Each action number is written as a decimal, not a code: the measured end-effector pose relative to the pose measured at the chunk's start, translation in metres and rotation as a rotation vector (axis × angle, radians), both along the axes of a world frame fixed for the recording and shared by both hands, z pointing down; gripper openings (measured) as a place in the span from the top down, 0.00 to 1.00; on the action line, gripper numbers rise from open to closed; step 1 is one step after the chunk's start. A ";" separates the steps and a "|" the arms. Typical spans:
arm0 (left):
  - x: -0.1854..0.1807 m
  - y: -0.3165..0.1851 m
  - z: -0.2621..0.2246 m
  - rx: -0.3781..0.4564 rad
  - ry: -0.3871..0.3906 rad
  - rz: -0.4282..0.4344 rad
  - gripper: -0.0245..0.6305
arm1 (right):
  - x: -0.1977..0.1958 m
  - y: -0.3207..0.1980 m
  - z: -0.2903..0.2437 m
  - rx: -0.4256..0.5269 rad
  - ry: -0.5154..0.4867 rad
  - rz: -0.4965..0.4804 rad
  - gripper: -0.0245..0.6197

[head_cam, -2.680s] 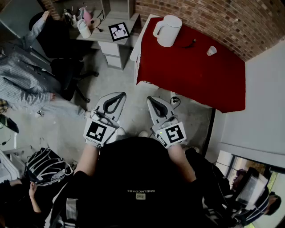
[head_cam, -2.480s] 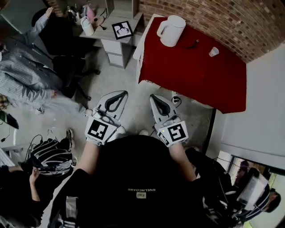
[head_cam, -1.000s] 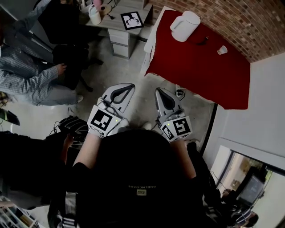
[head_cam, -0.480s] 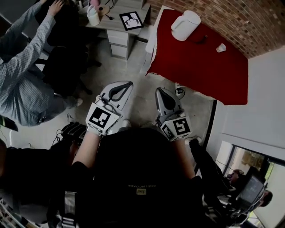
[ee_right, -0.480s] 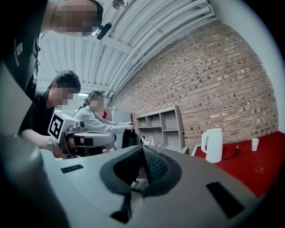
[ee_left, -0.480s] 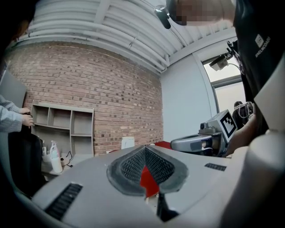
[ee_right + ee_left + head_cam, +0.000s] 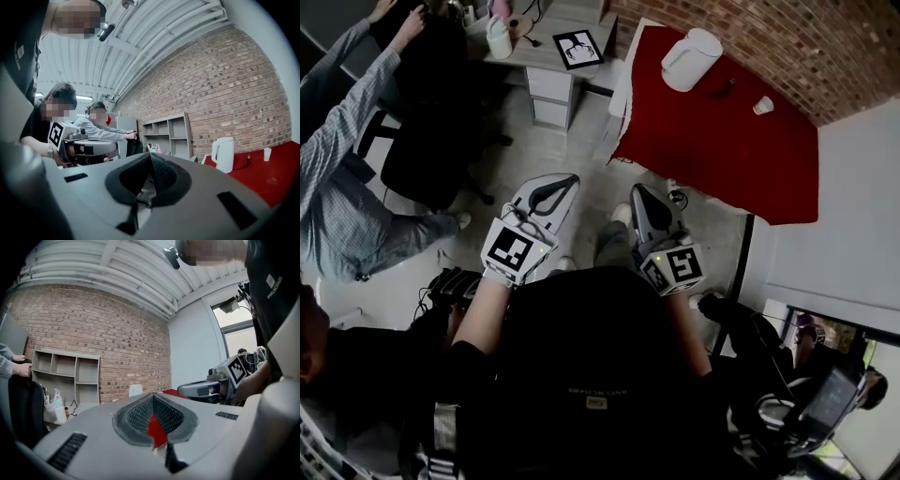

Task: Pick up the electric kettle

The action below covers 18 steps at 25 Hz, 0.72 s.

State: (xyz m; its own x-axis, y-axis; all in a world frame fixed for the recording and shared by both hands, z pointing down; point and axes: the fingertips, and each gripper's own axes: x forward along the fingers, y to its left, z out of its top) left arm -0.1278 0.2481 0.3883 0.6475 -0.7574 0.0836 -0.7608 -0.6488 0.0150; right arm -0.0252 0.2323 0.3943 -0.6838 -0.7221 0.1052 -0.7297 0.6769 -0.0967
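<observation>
My left gripper and my right gripper are held side by side in front of my body, both pointing toward the table; on each the jaws are closed tip to tip with nothing between them, as confirmed in the left gripper view and the right gripper view; neither tool touches anything

The electric kettle is white with its lid on; it stands upright on the red-covered table, at the far corner nearest the brick wall, handle turned toward the table's left edge; it is well apart from both grippers; the right gripper view shows it to the right of my closed jaws; a small dark item with a cord lies just beside the kettle; a white paper cup stands farther along the wall side of the table, apart from the kettle

Left of the table is a grey desk carrying a black-and-white marker card and a white bottle; beyond it a seated person reaches toward a black office chair; open wall shelves stand against the brick
</observation>
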 end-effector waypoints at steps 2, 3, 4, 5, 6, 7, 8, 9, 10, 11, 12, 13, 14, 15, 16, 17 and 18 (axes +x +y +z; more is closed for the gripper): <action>0.000 0.000 0.000 0.003 -0.002 -0.012 0.96 | 0.002 -0.002 -0.001 0.003 -0.005 -0.005 0.96; -0.001 0.000 0.000 0.002 -0.003 -0.019 0.96 | 0.003 -0.004 -0.001 0.005 -0.007 -0.008 0.96; -0.002 -0.001 0.000 0.002 -0.003 -0.026 0.96 | 0.002 -0.006 -0.001 0.007 -0.008 -0.011 0.96; -0.005 -0.002 0.000 0.005 -0.001 -0.032 0.96 | 0.000 -0.008 -0.001 0.009 -0.008 -0.014 0.96; -0.008 -0.003 0.000 0.007 0.000 -0.037 0.96 | -0.001 -0.010 -0.001 0.011 -0.007 -0.017 0.96; -0.010 -0.005 0.001 0.008 -0.001 -0.043 0.96 | -0.002 -0.012 -0.001 0.011 -0.007 -0.019 0.96; -0.012 -0.007 0.000 0.010 0.000 -0.049 0.96 | -0.003 -0.014 0.000 0.012 -0.007 -0.022 0.96; -0.013 -0.009 0.000 0.011 0.001 -0.056 0.96 | -0.004 -0.017 0.000 0.013 -0.007 -0.026 0.96; -0.014 -0.012 0.002 0.012 0.004 -0.063 0.96 | -0.004 -0.021 0.002 0.014 -0.007 -0.031 0.96; -0.015 -0.015 0.004 0.014 0.005 -0.070 0.96 | -0.005 -0.024 0.005 0.016 -0.007 -0.036 0.96; -0.016 -0.018 0.007 0.015 0.006 -0.076 0.96 | -0.005 -0.028 0.009 0.018 -0.007 -0.040 0.96; -0.016 -0.022 0.011 0.014 0.006 -0.082 0.96 | -0.005 -0.032 0.012 0.019 -0.008 -0.043 0.96; -0.016 -0.026 0.015 0.011 0.005 -0.087 0.96 | -0.004 -0.037 0.015 0.018 -0.009 -0.047 0.96; -0.015 -0.030 0.018 0.007 0.003 -0.092 0.96 | -0.002 -0.043 0.018 0.017 -0.011 -0.051 0.96; -0.014 -0.035 0.020 0.004 -0.001 -0.097 0.96 | 0.000 -0.049 0.019 0.016 -0.014 -0.056 0.96; -0.013 -0.039 0.020 0.003 -0.005 -0.100 0.96 | 0.001 -0.056 0.019 0.013 -0.017 -0.062 0.96; -0.012 -0.045 0.018 0.002 -0.008 -0.105 0.96 | 0.002 -0.063 0.020 0.010 -0.020 -0.067 0.96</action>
State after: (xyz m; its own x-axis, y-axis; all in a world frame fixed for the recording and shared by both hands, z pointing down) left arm -0.1393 0.2035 0.4066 0.5643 -0.8210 0.0865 -0.8245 -0.5659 0.0075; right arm -0.0230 0.1694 0.4139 -0.7323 -0.6758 0.0844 -0.6810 0.7249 -0.1038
